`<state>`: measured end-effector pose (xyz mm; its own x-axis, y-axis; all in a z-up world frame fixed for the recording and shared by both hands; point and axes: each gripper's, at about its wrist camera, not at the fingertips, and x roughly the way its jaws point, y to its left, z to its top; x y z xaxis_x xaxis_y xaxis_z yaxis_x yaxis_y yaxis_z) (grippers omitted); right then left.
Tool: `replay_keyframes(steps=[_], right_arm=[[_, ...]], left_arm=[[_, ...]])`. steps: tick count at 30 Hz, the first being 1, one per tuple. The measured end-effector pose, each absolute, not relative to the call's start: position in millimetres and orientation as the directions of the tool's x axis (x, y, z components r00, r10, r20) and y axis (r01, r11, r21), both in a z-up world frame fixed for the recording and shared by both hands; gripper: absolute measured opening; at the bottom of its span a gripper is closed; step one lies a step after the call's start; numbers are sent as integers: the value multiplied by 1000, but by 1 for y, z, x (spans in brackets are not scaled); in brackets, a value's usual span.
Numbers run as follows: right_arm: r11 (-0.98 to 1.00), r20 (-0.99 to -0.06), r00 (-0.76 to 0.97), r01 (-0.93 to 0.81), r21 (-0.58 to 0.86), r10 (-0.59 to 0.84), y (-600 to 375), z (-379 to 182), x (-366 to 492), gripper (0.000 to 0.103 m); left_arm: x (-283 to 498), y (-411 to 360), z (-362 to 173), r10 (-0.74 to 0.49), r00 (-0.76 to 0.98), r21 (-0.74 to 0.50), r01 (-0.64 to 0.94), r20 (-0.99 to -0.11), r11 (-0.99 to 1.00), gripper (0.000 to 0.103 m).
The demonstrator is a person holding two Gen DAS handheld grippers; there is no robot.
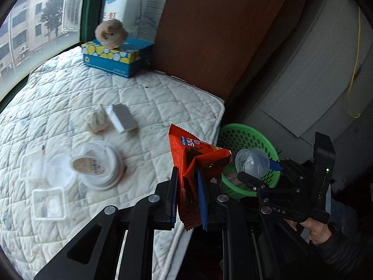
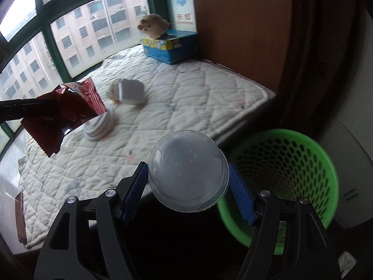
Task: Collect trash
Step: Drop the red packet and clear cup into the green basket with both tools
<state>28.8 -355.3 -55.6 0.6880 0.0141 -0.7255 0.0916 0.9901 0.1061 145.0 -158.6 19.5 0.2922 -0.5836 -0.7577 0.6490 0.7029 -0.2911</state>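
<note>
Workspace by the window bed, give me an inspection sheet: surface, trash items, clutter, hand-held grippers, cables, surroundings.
Surface: white quilted mattress, stained.
Job's things: orange snack wrapper; clear plastic cup; green mesh basket on the floor beside the bed; round lidded tub, clear plastic trays and crumpled wrapper still on the mattress.
Clutter: blue tissue box with plush toy on top; grey-white block.
Grippers: left hand-held gripper shut on wrapper; right hand-held gripper shut on cup.
Cables: yellow cord on the wall.
Surroundings: window, brown panel.
</note>
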Motion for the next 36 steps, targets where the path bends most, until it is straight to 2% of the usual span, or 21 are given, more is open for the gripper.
replay_keyframes(steps=[6, 14, 21, 25, 27, 29, 33, 34, 36], right_arm=[[971, -746, 661, 223, 83, -88, -418, -68, 6, 70], [936, -781, 606, 342, 82, -153, -477, -89, -11, 70], [910, -786, 595, 400, 107, -169, -505, -99, -21, 81], [903, -779, 602, 414, 117, -175, -514, -97, -27, 82], [900, -775, 608, 417, 127, -172, -516, -96, -29, 82], [899, -768, 615, 418, 129, -176, -516, -92, -33, 83], [898, -756, 630, 418, 139, -176, -515, -87, -40, 83], [898, -754, 633, 416, 142, -175, -515, -85, -41, 83], [900, -749, 641, 410, 147, -169, -512, -82, -43, 84]], left_arm=[[134, -227, 6, -605, 229, -295, 709, -762, 641, 15], [125, -295, -16, -591, 187, -275, 749, -785, 603, 15], [120, -332, -37, -580, 154, -270, 770, -800, 578, 16], [121, -348, -52, -576, 131, -286, 766, -807, 575, 18], [120, -354, -58, -578, 116, -301, 762, -808, 573, 25], [119, -358, -64, -582, 109, -314, 756, -806, 575, 43], [116, -363, -69, -588, 96, -328, 752, -803, 571, 45], [115, -363, -70, -589, 91, -334, 749, -803, 572, 49], [114, -360, -70, -597, 90, -343, 746, -797, 570, 50]])
